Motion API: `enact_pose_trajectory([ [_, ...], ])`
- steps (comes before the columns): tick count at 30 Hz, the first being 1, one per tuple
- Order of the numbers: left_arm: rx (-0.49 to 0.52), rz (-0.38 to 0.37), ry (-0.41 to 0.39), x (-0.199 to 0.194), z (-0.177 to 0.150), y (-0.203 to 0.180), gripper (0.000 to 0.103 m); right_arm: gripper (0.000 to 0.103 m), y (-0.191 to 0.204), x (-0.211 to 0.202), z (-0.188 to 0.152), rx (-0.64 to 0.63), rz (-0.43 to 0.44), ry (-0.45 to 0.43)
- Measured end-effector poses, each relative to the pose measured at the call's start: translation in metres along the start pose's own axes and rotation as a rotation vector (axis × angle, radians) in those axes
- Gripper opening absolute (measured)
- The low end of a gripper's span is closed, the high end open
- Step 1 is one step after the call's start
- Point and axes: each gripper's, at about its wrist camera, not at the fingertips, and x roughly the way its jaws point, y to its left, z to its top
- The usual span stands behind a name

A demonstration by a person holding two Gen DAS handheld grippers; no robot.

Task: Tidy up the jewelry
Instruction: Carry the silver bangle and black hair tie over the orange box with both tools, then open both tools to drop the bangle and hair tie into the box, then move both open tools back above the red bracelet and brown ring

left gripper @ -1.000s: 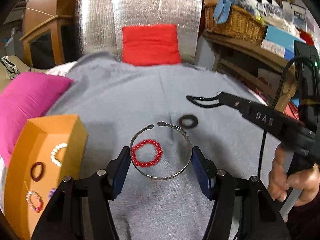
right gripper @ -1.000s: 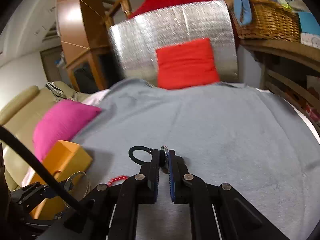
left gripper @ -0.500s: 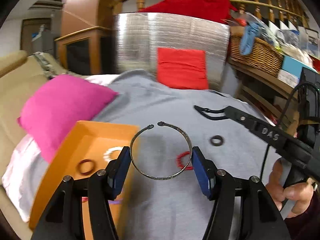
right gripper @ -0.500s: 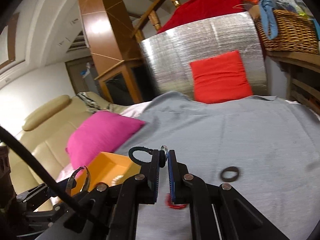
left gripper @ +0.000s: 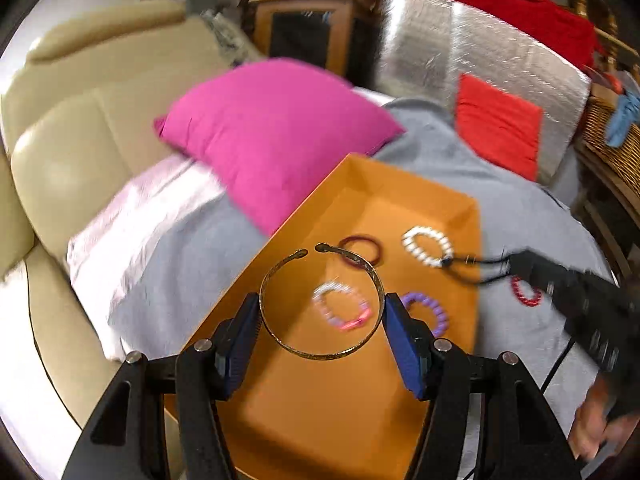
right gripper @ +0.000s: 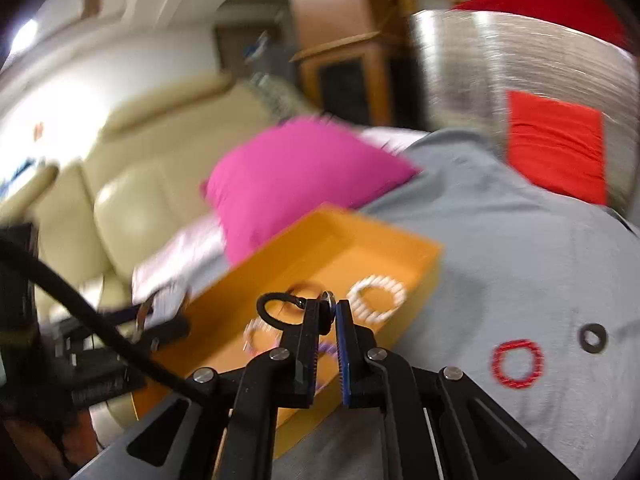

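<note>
Four bracelets already lie in the orange box (left gripper: 400,184), the left tongs (left gripper: 322,320) hold a metal bangle (left gripper: 320,304) above it, the right tongs (right gripper: 326,312) pinch a black cord, while a red bracelet (right gripper: 518,364) and black ring (right gripper: 593,338) remain on the grey cloth (right gripper: 520,248).

- I see a grey cloth (left gripper: 516,216) covering the surface.
- An orange tray (left gripper: 472,216) rests on it beside a pink cushion (left gripper: 276,132).
- A red bead bracelet (right gripper: 518,364) and dark ring (right gripper: 593,338) lie apart on the cloth.
</note>
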Motion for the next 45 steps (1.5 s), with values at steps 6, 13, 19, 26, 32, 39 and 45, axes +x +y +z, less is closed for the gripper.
enact_pose_trajectory([
  [6,-0.018,-0.046,0.12,0.033,-0.011,0.012,0.063,0.009,0.036,0.037,-0.017,-0.143,0.004,0.164],
  [13,-0.048,-0.036,0.179,0.048,-0.019,0.025,0.063,0.009,0.038,0.049,-0.028,-0.168,0.045,0.245],
  [19,-0.068,-0.028,0.218,0.056,-0.022,0.029,0.063,0.009,0.051,0.053,-0.036,-0.202,0.07,0.278],
  [26,-0.116,-0.007,0.25,0.063,-0.022,0.04,0.063,0.011,0.049,0.057,-0.037,-0.184,0.097,0.32],
  [32,-0.144,-0.007,0.241,0.061,-0.02,0.041,0.068,0.013,0.03,0.043,-0.026,-0.112,0.112,0.278],
  [39,-0.068,0.058,0.053,0.032,-0.009,0.012,0.068,0.014,-0.029,0.005,-0.008,0.057,0.048,0.133],
  [45,0.1,0.106,-0.13,0.007,-0.005,-0.045,0.073,0.026,-0.105,-0.02,-0.01,0.263,-0.081,0.086],
])
